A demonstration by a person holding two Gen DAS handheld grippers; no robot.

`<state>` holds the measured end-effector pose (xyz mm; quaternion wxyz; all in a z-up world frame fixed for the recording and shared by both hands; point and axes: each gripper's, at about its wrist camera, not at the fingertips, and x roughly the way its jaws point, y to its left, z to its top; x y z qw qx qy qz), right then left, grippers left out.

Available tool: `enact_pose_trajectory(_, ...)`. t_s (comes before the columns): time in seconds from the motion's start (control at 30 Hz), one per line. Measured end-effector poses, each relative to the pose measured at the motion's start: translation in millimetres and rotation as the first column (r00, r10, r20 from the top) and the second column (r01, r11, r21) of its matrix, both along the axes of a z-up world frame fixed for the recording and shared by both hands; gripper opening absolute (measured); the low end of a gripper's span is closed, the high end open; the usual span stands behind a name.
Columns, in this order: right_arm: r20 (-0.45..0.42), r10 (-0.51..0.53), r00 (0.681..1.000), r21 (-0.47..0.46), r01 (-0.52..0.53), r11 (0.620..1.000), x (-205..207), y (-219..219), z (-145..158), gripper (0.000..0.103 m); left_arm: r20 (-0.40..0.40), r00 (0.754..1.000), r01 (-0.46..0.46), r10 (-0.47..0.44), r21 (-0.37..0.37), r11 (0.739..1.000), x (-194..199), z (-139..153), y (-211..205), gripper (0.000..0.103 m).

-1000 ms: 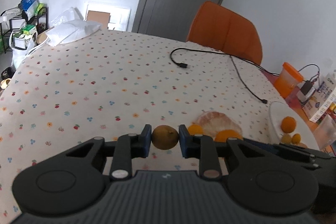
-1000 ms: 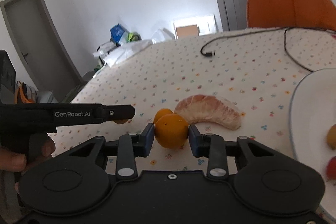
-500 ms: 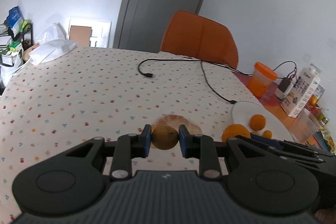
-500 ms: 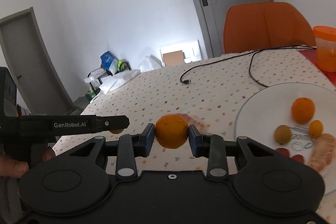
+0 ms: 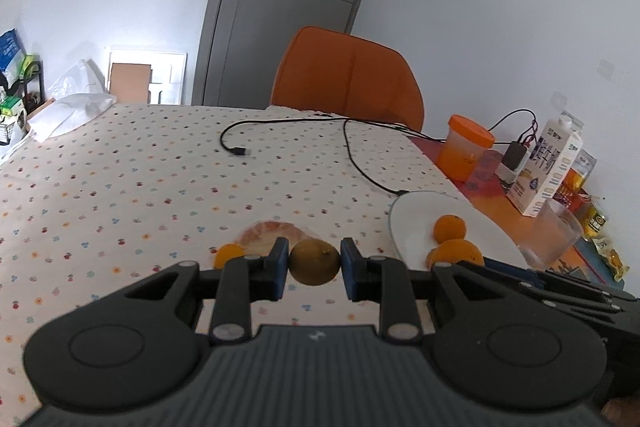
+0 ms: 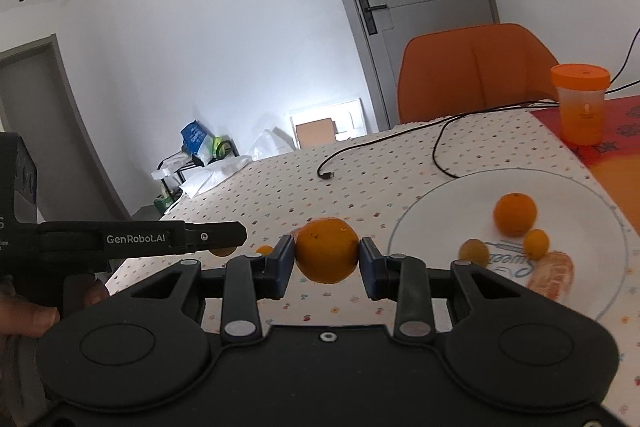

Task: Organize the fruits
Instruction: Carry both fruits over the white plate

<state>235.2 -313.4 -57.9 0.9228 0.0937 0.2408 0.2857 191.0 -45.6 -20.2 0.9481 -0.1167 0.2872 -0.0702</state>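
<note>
1. Carrying fruit on both sides: each hand-held gripper is loaded and lifted off the worktop [image 5: 120, 155], so the job looks mid-way, in the transfer step.
2. Plate [image 6: 592, 195] sits at the right side of the worktop and already holds several pieces: an orange [image 6: 514, 214], a small orange fruit [image 6: 536, 243], a small brownish fruit [image 6: 473, 253] and a peeled segment [image 6: 554, 273]. That part counts as done.
3. Pomelo piece [image 5: 268, 231], pale and peeled, lies on the cloth left of the plate, partly hidden behind the left fingers. Left to move, by my reading.
4. Right hand-held gripper [image 6: 327, 255] is closed tight on a big orange [image 6: 326, 251], jaws pressing both sides, fruit clear of the worktop and just left of the plate rim. Likely next to be set down on the plate.
5. Left hand-held gripper [image 5: 314, 262] is closed on a brown-green fruit [image 5: 314, 262], round and smaller than the big orange, held above the cloth near the pomelo piece. It has farther to go to the plate.
6. Small orange [image 5: 229, 253] rests on the cloth just beside the pomelo piece. Also left to move.
7. Tally: four pieces plated, two in the air, two on the cloth, as far as both views show.
</note>
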Motion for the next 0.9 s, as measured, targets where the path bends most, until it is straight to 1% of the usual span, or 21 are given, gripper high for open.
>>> enact_pose_trajectory(0.2,0.014,-0.023,1.0,-0.003,0.023,1.0,-5.8,-13.9,2.5,0.033,0.013,0.999,0.029,-0.029,-0.001,1.0,1.2,3.5,-16.1,0.026)
enact_pose_trajectory(0.4,0.023,-0.069,0.997,-0.003,0.069,0.998,-9.6,-35.4,1.3,0.033,0.023,0.998,0.063,-0.063,0.002,0.998,6.0,3.7,-33.1,0.026)
enact_pose_trajectory(0.9,0.009,-0.197,0.98,-0.004,0.197,0.98,1.1,-87.8,-7.4,0.033,0.0,0.992,0.127,-0.127,-0.009,0.992,31.3,-7.6,-68.4,0.026)
